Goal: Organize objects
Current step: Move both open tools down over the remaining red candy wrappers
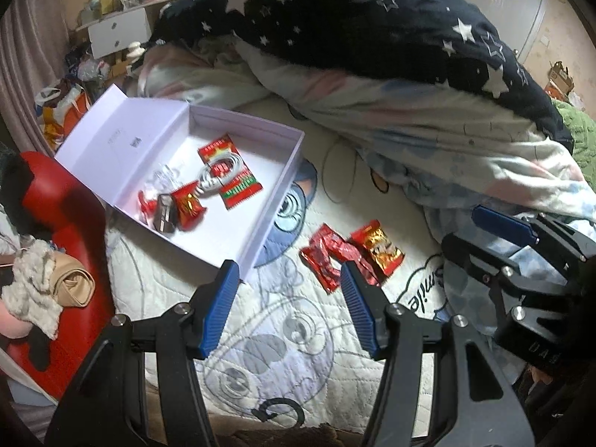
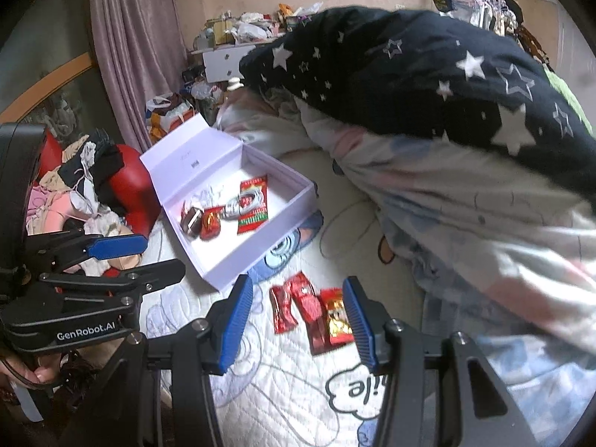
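Note:
An open lilac box lies on the bedspread with its lid folded back. Inside are red snack packets, a coiled white cable and a small dark item. Two crumpled red packets and a red-and-gold packet lie on the quilt right of the box. My left gripper hangs open just short of them, nothing between its fingers. My right gripper is open above the same packets, and the gold one sits by its right finger. Each gripper shows in the other's view, the right and the left.
A dark star-patterned blanket and pale quilts are heaped behind and to the right. A red chair piled with clothes stands left of the bed. A cluttered white drawer unit and a curtain are at the back.

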Available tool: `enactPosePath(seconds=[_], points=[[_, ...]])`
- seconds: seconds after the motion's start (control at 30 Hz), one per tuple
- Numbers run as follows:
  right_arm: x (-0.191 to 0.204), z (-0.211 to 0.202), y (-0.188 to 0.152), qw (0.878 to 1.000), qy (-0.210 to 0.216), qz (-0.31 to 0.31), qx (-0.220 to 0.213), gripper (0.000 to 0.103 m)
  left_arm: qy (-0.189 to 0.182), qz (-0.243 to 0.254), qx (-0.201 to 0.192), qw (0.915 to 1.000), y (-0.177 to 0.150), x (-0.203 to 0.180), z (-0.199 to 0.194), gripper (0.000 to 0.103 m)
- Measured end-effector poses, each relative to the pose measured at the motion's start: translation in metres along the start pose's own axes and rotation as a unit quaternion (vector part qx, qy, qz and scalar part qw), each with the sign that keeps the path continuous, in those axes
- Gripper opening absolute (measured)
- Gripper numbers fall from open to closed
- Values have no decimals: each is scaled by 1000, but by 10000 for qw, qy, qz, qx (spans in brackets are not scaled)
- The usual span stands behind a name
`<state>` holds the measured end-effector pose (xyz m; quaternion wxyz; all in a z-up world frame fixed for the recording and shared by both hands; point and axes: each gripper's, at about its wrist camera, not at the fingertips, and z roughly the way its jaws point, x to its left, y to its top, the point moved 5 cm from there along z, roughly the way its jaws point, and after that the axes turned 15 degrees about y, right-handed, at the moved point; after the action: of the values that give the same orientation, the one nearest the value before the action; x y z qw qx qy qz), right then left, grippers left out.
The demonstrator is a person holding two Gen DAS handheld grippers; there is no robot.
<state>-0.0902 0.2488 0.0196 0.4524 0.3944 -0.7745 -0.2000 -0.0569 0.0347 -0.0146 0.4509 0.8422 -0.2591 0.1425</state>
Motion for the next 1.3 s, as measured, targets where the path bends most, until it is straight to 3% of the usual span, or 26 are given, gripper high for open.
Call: enactPosePath(seconds=[0.37,0.8,1.07,1.3], points=[[-35,28,-29,9987,-62,322,380,51,-62,99,482,9988,-13,-27,40,55],[-69,71,-37,9954,-56,511,805,51,-159,-79,1119,9936,-18,-46,95,55],[-85,100,-37,9939,-5,471,999,51,-251,-145,1295,9912,-17,-55,123,55],[-105,122,-45,9906,-56,517,1268,51,-468,-343,1654,9845,-23,-60,153,55]])
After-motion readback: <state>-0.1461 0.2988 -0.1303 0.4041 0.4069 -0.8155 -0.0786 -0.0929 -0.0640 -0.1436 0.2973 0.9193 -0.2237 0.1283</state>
